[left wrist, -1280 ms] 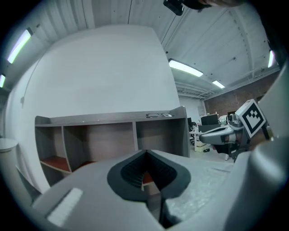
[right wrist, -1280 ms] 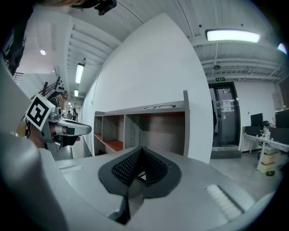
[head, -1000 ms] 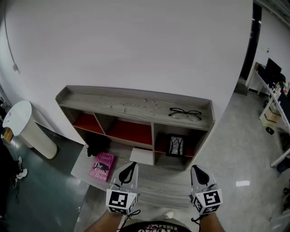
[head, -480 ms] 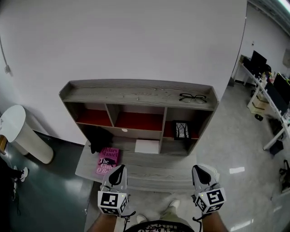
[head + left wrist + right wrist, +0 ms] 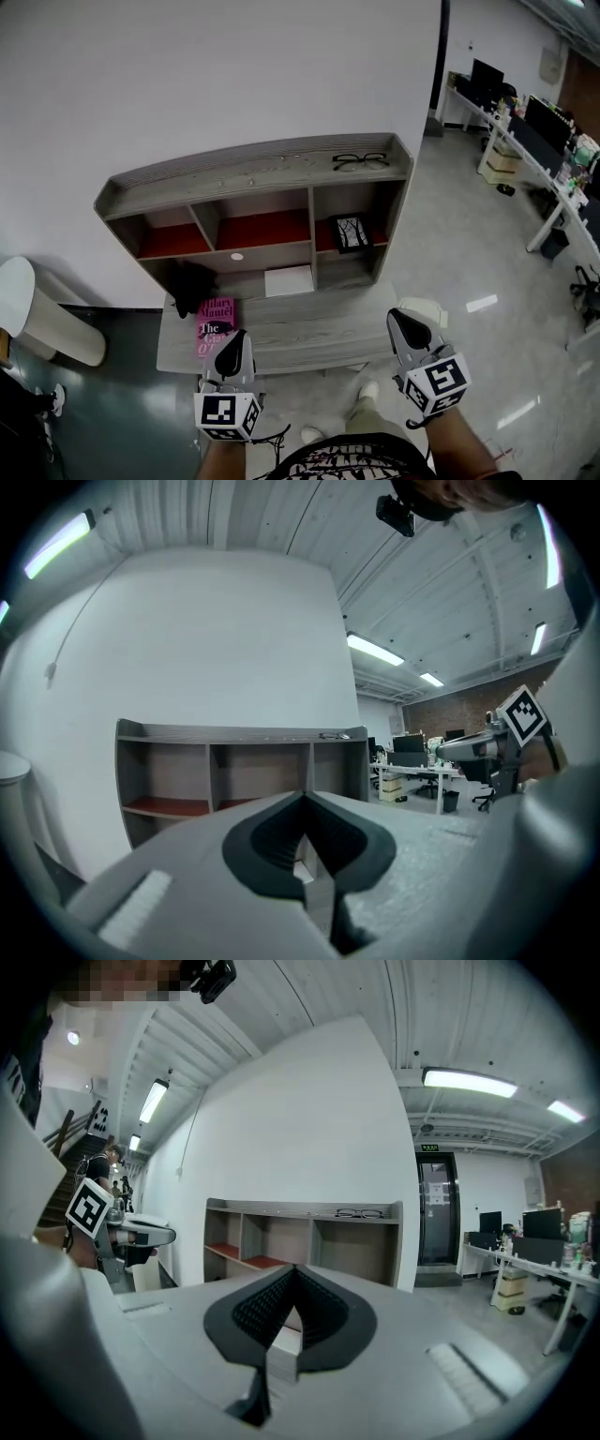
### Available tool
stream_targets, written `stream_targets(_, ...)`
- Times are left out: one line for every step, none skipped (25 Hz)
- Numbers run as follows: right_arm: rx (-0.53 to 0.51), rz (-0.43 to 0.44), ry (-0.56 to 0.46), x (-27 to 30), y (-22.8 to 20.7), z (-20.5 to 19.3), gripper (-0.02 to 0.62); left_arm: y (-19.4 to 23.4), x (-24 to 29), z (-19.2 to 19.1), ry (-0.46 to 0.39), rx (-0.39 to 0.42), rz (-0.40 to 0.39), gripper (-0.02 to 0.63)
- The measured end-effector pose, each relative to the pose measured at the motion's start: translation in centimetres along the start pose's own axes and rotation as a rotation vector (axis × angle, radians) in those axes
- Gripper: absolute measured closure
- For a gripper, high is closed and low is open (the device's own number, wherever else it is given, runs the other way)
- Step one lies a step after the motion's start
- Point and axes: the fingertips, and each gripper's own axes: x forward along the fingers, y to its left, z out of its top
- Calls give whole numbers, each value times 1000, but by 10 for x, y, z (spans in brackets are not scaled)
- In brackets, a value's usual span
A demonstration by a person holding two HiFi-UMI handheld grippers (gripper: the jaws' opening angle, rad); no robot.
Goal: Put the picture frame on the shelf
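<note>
The picture frame (image 5: 349, 232), black-edged with a tree picture, stands in the right compartment of the grey wooden shelf unit (image 5: 253, 173). Both grippers are held low and well short of the unit, over the floor. My left gripper (image 5: 234, 343) is shut with nothing in it, and my right gripper (image 5: 404, 325) is also shut and empty. In the left gripper view the closed left gripper (image 5: 302, 799) points at the shelf unit (image 5: 234, 738). The right gripper view shows the closed right gripper (image 5: 292, 1274) before the shelf unit (image 5: 309, 1211).
Black glasses (image 5: 361, 161) lie on the unit's top. A pink book (image 5: 215, 324), a black object (image 5: 190, 281) and a white box (image 5: 289, 280) sit on the lower ledge. A white bin (image 5: 37, 309) stands at the left, office desks (image 5: 534, 141) at the right.
The head view has swung, so the shelf unit now sits further left and tilted. Both grippers have stayed low and shut. The frame has not moved in its compartment.
</note>
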Motion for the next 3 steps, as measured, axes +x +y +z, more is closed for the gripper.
stream_targets(4,0,0,-1,0,0,569,-1,-1,-2,5,-5,-7,606)
stream_targets(8,-1,0,-1,1,0,569,-3,-1,-4,11,-11,-14,606)
stream_targets(11,-2,0,-2,1,0,569,-4,-1,-7,16,-18,-21,606)
